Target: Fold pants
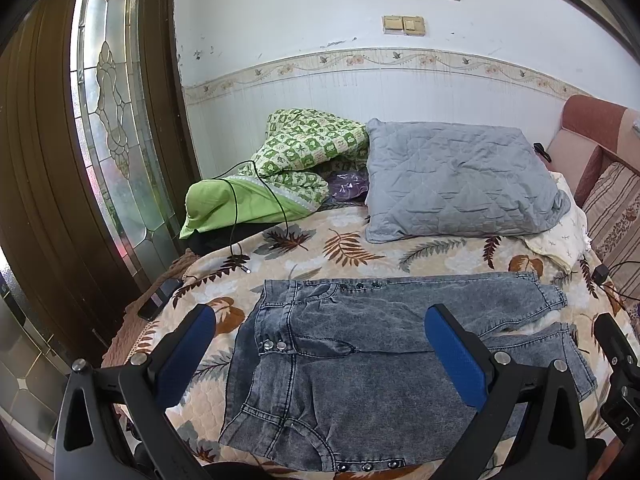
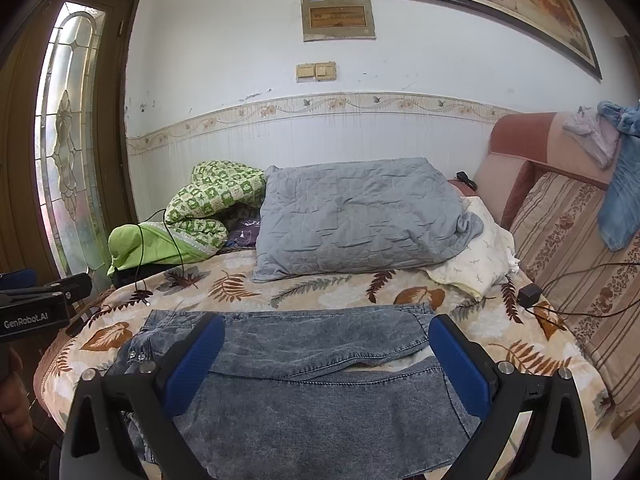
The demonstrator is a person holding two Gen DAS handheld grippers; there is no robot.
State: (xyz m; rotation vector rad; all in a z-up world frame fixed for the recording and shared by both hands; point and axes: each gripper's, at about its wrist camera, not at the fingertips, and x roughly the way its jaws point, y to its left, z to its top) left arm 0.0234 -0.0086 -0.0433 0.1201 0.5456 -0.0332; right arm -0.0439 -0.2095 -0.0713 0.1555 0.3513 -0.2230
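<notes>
Grey acid-washed denim pants (image 1: 360,356) lie flat on the leaf-patterned bedspread (image 1: 304,248), waistband to the left, both legs running right with a narrow gap between them. They also show in the right wrist view (image 2: 320,392). My left gripper (image 1: 320,344) is open, blue pads spread wide, hovering above the waist and hip area. My right gripper (image 2: 326,356) is open and empty, hovering above the legs. Its dark body shows at the right edge of the left wrist view (image 1: 618,364).
A grey quilted pillow (image 1: 460,184), a green checked blanket (image 1: 296,156) and a white cloth (image 1: 560,236) lie at the back of the bed. A black cable (image 1: 236,224) trails at left; a charger (image 2: 528,294) and sofa backrest (image 2: 568,248) stand right. A glass door (image 1: 116,120) is at left.
</notes>
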